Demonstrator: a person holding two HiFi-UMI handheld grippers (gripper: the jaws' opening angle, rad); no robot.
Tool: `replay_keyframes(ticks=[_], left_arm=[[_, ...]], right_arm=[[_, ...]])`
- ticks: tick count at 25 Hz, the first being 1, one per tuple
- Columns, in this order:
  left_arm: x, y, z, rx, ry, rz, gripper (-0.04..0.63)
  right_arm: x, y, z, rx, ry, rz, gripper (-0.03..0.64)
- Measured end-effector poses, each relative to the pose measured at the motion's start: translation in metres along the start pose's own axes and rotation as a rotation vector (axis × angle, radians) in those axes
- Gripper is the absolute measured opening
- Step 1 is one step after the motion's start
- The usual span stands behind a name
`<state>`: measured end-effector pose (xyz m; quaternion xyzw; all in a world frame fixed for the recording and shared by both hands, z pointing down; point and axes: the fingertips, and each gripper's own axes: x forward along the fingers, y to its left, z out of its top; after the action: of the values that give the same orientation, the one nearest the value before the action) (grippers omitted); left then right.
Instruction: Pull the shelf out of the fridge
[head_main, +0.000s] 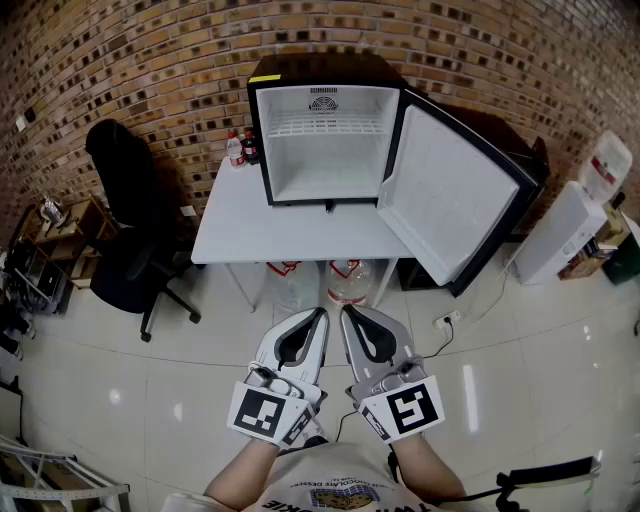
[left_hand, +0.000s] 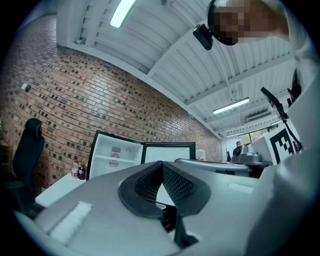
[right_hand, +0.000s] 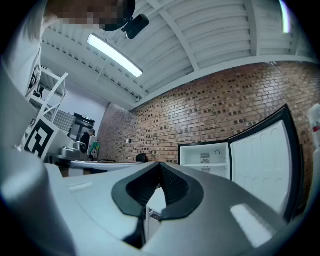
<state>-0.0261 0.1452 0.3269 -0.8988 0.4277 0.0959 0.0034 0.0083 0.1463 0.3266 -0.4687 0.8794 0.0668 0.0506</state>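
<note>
A small black fridge (head_main: 325, 125) stands on a white table (head_main: 250, 225) against the brick wall, its door (head_main: 455, 190) swung open to the right. Inside, a white wire shelf (head_main: 325, 126) sits in the upper part of the white cavity; it also shows as a thin line in the left gripper view (left_hand: 116, 158) and the right gripper view (right_hand: 204, 164). My left gripper (head_main: 318, 315) and right gripper (head_main: 347, 313) hang side by side over the floor, well short of the table. Both are shut with nothing between the jaws.
Two bottles (head_main: 240, 148) stand on the table left of the fridge. Large water jugs (head_main: 320, 280) sit under the table. A black office chair (head_main: 125, 230) is at the left, a white water dispenser (head_main: 580, 220) at the right, and a cable (head_main: 440, 335) lies on the tiled floor.
</note>
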Motion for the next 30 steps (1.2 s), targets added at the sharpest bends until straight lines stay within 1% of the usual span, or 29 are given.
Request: replay_keyframes(ticks=[7, 17, 23, 30], left_arm=[[0.006, 0.038, 0.008, -0.015, -0.01, -0.022, 0.002], [0.013, 0.064, 0.014, -0.044, -0.024, -0.066, 0.002], [0.018, 0.077, 0.016, -0.05, -0.037, -0.063, 0.002], [0.035, 0.097, 0.013, -0.065, -0.044, -0.047, 0.002]], right_arm=[[0.037, 0.007, 0.004, -0.018, -0.005, -0.021, 0.005], [0.066, 0.01, 0.007, -0.041, -0.002, -0.055, 0.005], [0.082, 0.01, 0.007, -0.047, -0.015, -0.048, 0.005], [0.103, -0.001, 0.003, -0.022, -0.037, -0.037, 0.005]])
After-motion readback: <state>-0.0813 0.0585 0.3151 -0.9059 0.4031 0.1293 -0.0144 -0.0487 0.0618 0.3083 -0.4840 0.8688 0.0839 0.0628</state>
